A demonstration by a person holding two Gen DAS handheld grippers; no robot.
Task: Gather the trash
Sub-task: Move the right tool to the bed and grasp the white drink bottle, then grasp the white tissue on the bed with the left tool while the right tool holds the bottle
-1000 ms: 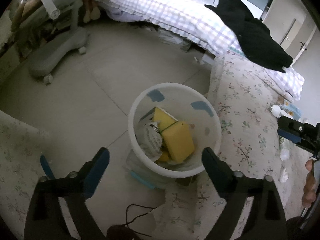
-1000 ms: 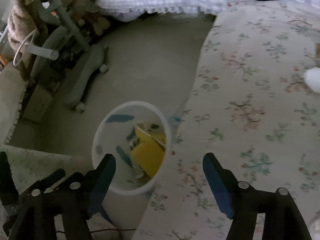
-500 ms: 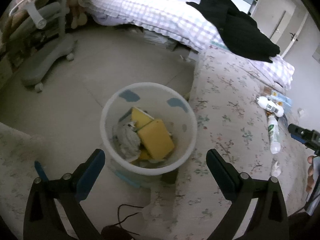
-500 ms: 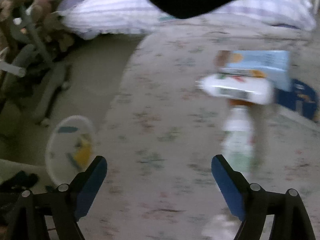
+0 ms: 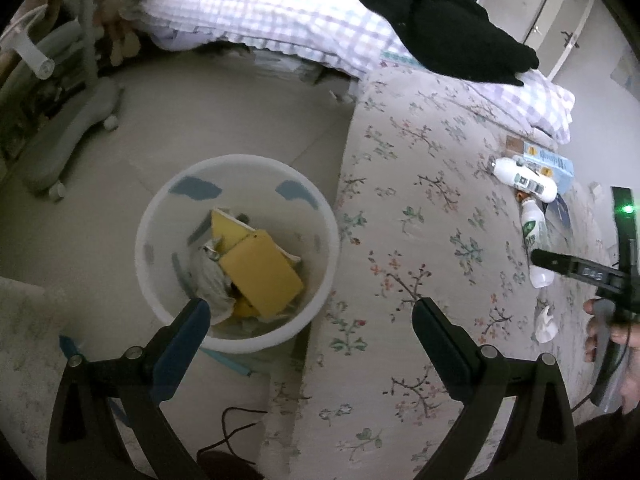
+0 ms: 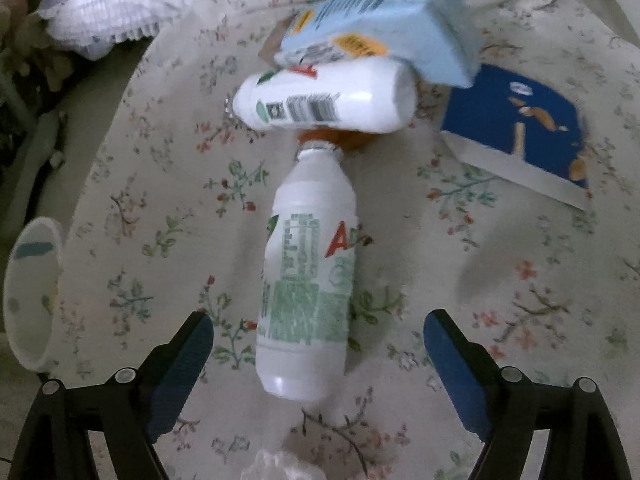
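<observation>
On the left, the bin sat on the floor against the edge of the floral bed, already holding yellow packets and crumpled paper, and the left tongs hung over its near rim, spread wide and holding nothing, much as they had a second earlier. The change was on the right: the right tongs, which a second before had looked down at the bin, had swung across the bed and now faced the remaining trash, equally spread and empty. A bottle lay on its side between their tips, neck pointing away, not yet touched. Beyond it lay a second bottle crosswise, with a pale blue carton resting partly over it and a dark blue packet to the right. That suggested a fresh pickup was starting, with the near bottle the likely next item, then a carry back left to the bin.
</observation>
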